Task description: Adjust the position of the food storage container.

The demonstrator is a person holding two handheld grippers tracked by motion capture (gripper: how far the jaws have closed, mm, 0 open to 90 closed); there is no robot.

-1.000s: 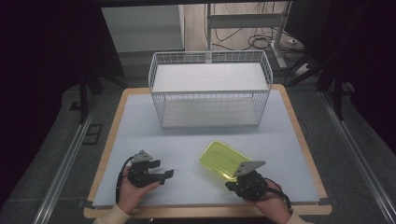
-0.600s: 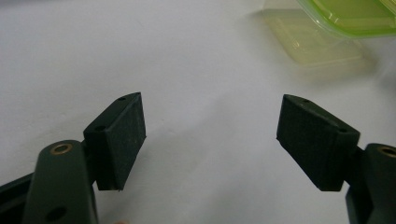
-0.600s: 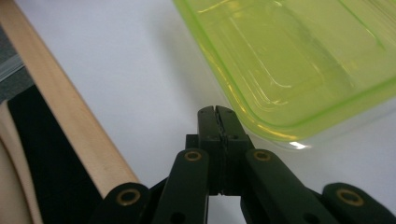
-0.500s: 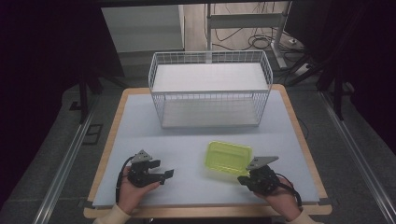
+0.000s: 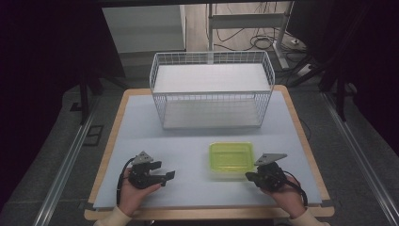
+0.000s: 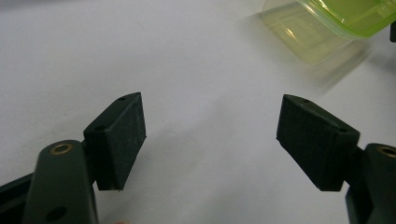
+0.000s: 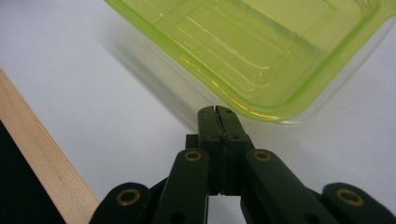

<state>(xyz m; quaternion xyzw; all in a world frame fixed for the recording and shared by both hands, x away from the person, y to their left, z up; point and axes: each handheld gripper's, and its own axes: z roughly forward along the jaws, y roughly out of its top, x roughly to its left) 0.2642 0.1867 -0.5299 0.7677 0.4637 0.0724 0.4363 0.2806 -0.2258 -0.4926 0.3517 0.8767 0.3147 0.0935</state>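
Observation:
A yellow-green clear plastic container [image 5: 230, 157] lies on the white tabletop [image 5: 141, 127], square to its front edge. My right gripper [image 5: 248, 176] sits at the container's near right corner, held in a hand. In the right gripper view its jaws [image 7: 217, 113] are shut with nothing between them, their tips right at the rim of the container [image 7: 261, 51]. My left gripper [image 5: 165, 170] rests at the front left, well apart from the container. Its jaws [image 6: 210, 135] stand wide open over bare table, with the container [image 6: 345, 18] far off at the upper right.
A white wire basket [image 5: 211, 94] stands across the back half of the table, its open top facing up. The table's wooden edge [image 7: 42, 172] runs close beside the right gripper. Dark floor and metal rails surround the table.
The right gripper has moved to the right along the front of the table. The container has turned from a slant to lie square. The left gripper has stayed put.

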